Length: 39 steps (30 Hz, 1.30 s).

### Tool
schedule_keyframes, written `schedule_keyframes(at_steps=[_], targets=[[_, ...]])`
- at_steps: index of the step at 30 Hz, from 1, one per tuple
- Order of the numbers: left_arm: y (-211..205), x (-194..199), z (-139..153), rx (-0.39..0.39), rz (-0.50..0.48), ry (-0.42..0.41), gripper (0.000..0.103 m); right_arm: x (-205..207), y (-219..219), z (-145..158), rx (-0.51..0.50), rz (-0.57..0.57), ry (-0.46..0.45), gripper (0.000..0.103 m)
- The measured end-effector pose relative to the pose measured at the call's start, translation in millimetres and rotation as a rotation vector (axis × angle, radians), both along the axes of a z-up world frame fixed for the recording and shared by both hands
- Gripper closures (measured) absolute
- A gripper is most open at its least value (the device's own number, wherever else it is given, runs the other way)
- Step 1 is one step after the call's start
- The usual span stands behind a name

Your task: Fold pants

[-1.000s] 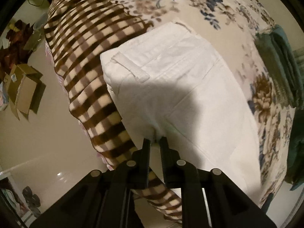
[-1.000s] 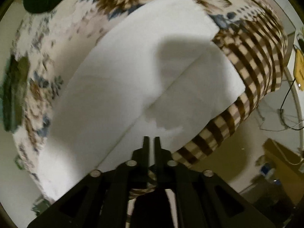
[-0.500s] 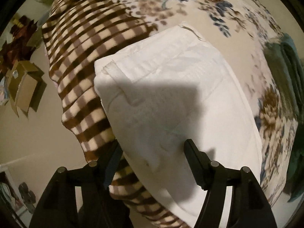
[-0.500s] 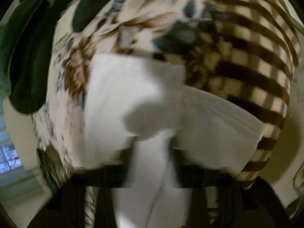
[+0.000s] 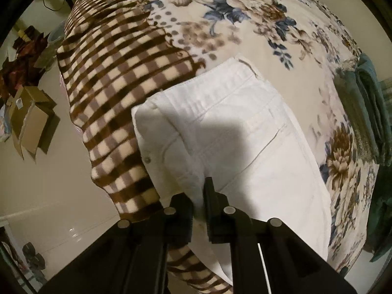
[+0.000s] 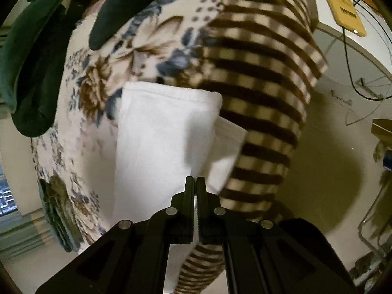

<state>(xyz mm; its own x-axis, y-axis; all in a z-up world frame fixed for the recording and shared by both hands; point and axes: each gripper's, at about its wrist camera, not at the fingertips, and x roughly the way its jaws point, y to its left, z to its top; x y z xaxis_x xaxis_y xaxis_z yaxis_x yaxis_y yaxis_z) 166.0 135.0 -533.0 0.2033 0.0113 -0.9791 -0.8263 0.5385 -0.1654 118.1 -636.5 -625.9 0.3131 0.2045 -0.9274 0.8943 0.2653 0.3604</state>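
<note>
One pair of white pants (image 5: pixel 235 132) lies mid-frame on one blanket (image 5: pixel 220 19); left gripper (image 5: pixel 199 191) and right gripper (image 6: pixel 195 183) each pinch its fabric.

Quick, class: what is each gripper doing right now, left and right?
Left gripper: closed, pinching the white pants near the waistband end.
Right gripper: closed on the pants' near edge.

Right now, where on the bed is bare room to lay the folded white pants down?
Widest free patch: the floral blanket beyond the white pants' waistband, bordered by the brown checked blanket and the green towels. Crowded: the bed edge, where the left gripper and right gripper pinch the pants.
</note>
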Motion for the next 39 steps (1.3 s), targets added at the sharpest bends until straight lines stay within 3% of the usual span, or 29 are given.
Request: schedule_keyframes(at_steps=[4,7,9,12,13,15,16,17,18,19,20,21,25,28,33,34,35,39], targets=[[4,4,13,-0.044,0.012,-0.025,0.097,8,2,3,-0.004,-0.009,-0.027,0.101],[8,9,11,-0.018,-0.025,0.003,0.097,12,3,11,-0.039,0.04,-0.023,0.101],[11,8,-2,-0.025,-0.037,0.04,0.097,13,1,-3,-0.042,0.078,0.055,0.101],[6,9,-18,-0.005,-0.086,0.09,0.093,12,-4,-36,0.048,0.072,0.094,0.1],[3,8,-17,0.002,-0.097,0.085,0.093,12,-5,-38,0.043,0.085,0.102,0.096],[-6,4,-7,0.04,-0.13,0.061,0.092,6,-7,-33,0.01,0.094,0.051,0.078],[-13,3,-1,0.068,-0.149,0.069,0.087,3,-8,-31,-0.001,0.097,0.032,0.057],[-19,1,4,0.091,-0.165,0.079,0.083,0,-8,-29,-0.003,0.1,-0.01,0.052],[-26,-2,9,0.113,-0.185,0.084,0.064,-2,-8,-31,0.01,0.101,-0.045,0.05],[-32,-4,14,0.123,-0.204,0.081,0.036,-3,-8,-37,0.025,0.1,-0.056,0.047],[-45,-6,21,0.146,-0.234,0.072,0.025,-3,-8,-44,0.037,0.094,-0.073,0.047],[-54,-6,26,0.17,-0.252,0.066,0.02,-1,-8,-52,0.041,0.089,-0.085,0.047],[-107,13,34,0.221,-0.404,0.024,0.02,2,-10,-70,0.009,0.025,-0.204,0.047],[-161,37,23,0.175,-0.532,-0.007,0.02,4,-12,-77,0.037,-0.03,-0.367,0.048],[-243,70,-11,0.112,-0.698,-0.014,0.02,6,-21,-110,0.123,-0.095,-0.491,0.047],[-254,74,-16,0.108,-0.718,-0.013,0.02,6,-23,-110,0.129,-0.107,-0.516,0.053],[-265,78,-24,0.098,-0.743,-0.02,0.02,6,-24,-110,0.13,-0.104,-0.527,0.068],[-282,91,-62,0.117,-0.814,0.056,0.014,19,-21,-108,0.123,-0.035,-0.534,0.071]])
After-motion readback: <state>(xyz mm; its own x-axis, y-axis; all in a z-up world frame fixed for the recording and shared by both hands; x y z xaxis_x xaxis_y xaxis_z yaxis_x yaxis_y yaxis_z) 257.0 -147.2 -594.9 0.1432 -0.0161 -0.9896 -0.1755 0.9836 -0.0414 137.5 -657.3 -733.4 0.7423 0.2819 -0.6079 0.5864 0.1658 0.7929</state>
